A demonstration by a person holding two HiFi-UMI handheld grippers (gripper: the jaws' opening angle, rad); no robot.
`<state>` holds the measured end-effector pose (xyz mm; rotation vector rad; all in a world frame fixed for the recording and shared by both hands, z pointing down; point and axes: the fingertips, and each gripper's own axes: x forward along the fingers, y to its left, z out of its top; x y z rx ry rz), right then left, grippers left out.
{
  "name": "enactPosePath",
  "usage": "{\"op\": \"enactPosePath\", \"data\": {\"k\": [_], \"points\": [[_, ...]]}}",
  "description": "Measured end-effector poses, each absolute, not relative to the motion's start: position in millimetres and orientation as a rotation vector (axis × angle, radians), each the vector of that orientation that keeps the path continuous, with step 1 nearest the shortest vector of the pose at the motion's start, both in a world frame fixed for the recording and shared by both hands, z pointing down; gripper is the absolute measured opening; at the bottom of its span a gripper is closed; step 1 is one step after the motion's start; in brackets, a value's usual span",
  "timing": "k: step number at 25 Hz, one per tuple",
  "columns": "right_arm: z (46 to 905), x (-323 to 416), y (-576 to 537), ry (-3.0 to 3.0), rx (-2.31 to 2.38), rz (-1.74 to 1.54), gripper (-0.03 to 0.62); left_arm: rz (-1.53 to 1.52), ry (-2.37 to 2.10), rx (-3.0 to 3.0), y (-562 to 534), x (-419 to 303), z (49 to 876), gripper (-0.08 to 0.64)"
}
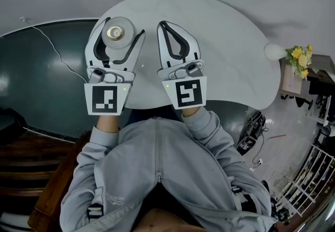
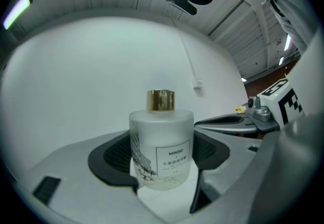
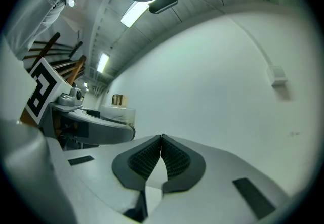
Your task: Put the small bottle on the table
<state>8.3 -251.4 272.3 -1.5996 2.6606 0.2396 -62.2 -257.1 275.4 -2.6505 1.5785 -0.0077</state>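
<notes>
**Bottle upright in the left gripper, over the table**

The white table (image 1: 230, 42) fills the upper part of the head view, and both grippers reach out above it. The left gripper (image 1: 121, 29) is closed on the small bottle (image 2: 162, 147): its two dark pads press the round body from both sides. The right gripper (image 3: 161, 139) is just beside it, jaws together and with nothing between them, so I judge the left hand alone has to do the placing.

The bottle stands inside the left jaws. Its long axis is upright, and the jaws cross it level at the lower body. It is already over the table's near left part. I cannot tell whether its base touches the surface; the coming move probably depends on this gap.

The bottle is a short cylinder of frosted white glass. It has a small golden cap (image 2: 161, 100), a square label (image 2: 173, 157) and a fine plant drawing at the side.
</notes>
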Motion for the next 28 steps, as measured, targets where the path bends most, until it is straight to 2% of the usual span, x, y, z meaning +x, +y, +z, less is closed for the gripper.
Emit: {"op": "enactPosePath", "data": {"k": [28], "points": [[337.2, 6.7, -297.0, 2.700, -1.582, 0.229, 0.026, -0.038, 1.617, -2.632, -305.8, -44.3, 346.1, 0.331]]}}
